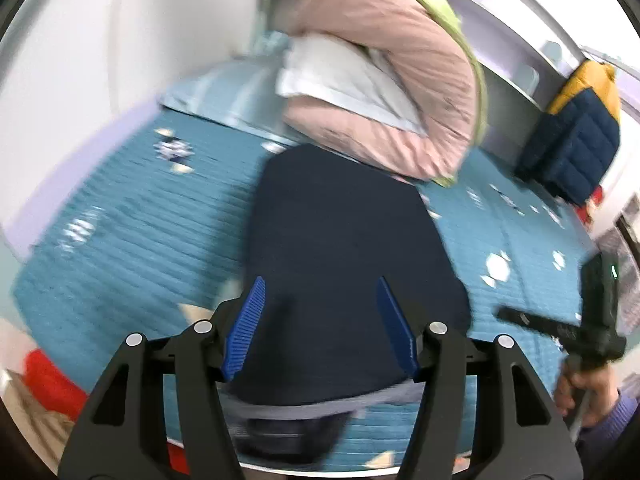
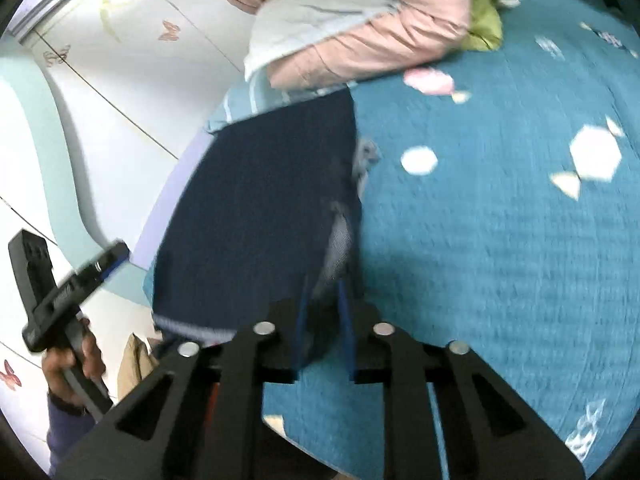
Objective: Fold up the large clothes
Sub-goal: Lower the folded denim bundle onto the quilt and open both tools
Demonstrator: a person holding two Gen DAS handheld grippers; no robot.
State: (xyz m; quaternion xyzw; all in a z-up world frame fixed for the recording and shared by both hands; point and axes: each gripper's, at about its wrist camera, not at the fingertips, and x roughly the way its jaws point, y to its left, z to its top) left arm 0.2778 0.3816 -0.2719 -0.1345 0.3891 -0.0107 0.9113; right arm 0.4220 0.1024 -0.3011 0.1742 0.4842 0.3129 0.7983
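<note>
My left gripper [image 1: 320, 330] hangs with its jaws spread over the near end of the navy garment [image 1: 344, 264], touching nothing. My right gripper [image 2: 324, 328] has its jaws pinching that garment's near right corner, grey lining showing. The garment lies flat on the blue bedspread [image 2: 500, 240], long axis running away from me toward the pink duvet [image 1: 400, 80] at its far end. Right of the garment, open bedspread; left, the bed's edge.
</note>
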